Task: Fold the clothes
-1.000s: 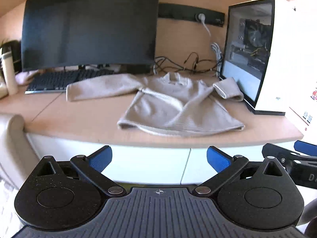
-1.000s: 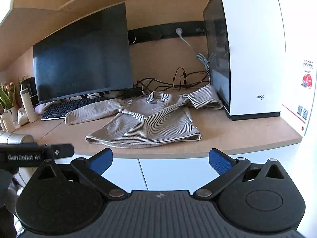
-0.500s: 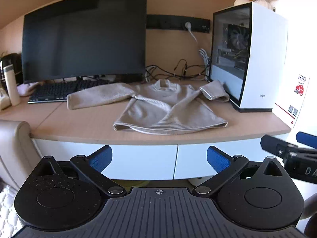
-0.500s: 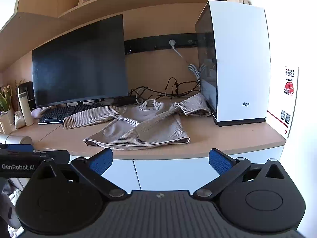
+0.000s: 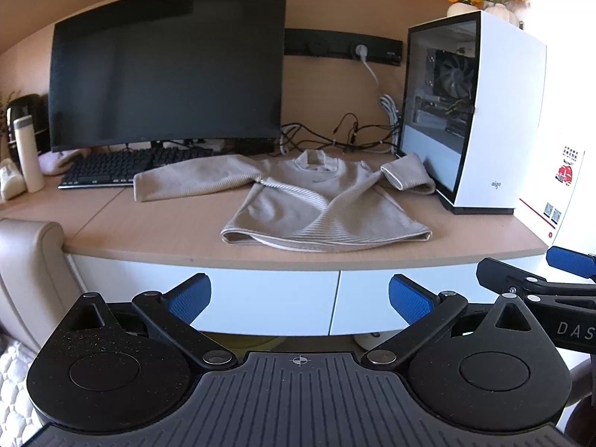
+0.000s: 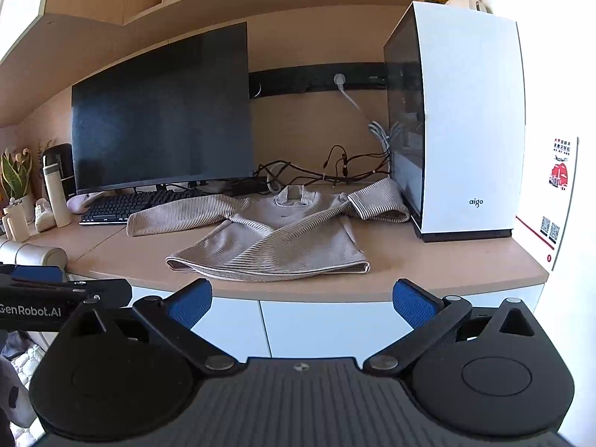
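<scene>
Both grippers hang back off the bench edge now, having pulled away from it over the last second, and the whole scene opens up; the left gripper (image 5: 300, 294) shows its blue fingers (image 5: 190, 292) spread wide with nothing between them; the right gripper (image 6: 301, 298) matches it, fingers (image 6: 411, 300) wide apart and empty; each tool can be seen at the edge of the other's view, side by side and level. The sweater (image 5: 320, 201) lies flat on the bench (image 5: 167, 231), hem toward the front edge, collar toward the back wall; it has not shifted at all in that time. Its left sleeve stretches out toward the keyboard (image 5: 123, 165), the cuff just beside it; the right sleeve (image 6: 376, 199) is doubled back on itself and rests against the white computer case (image 6: 465, 123); a diagonal crease runs across the chest, so the body looks loosely laid rather than smoothed. My read: folding proper has not begun; the retreat looks like a step back to size things up before the first grasp; the stretched sleeve is the obvious opening target, with clear bench around it; the bunched sleeve by the case is tighter, with cables (image 6: 335, 171) close behind the collar to snag on.
</scene>
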The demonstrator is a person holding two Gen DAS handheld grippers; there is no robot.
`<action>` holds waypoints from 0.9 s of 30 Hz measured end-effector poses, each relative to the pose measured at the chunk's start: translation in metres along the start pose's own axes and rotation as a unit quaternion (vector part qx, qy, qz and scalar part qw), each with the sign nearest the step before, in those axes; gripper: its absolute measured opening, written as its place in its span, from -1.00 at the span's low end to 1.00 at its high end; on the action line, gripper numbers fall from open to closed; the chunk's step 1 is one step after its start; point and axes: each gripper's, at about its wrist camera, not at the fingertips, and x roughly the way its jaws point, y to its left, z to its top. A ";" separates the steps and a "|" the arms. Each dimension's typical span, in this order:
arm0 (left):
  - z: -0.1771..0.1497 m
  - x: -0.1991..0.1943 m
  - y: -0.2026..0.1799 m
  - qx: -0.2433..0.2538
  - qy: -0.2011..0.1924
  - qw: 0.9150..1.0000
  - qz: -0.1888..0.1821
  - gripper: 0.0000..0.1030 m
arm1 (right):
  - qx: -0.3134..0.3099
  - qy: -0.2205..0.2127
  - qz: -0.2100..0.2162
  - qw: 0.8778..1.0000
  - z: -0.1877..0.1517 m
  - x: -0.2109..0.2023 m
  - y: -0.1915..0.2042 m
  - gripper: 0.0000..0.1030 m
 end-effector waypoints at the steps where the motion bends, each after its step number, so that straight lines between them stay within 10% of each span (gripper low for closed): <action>1: 0.000 0.000 0.000 0.001 0.001 1.000 -0.001 1.00 | 0.000 0.001 0.000 1.000 0.000 0.000 0.000 1.00; 27: -0.006 0.006 0.012 -0.007 0.021 1.000 -0.006 1.00 | -0.009 0.017 0.006 1.000 0.000 0.008 0.009 1.00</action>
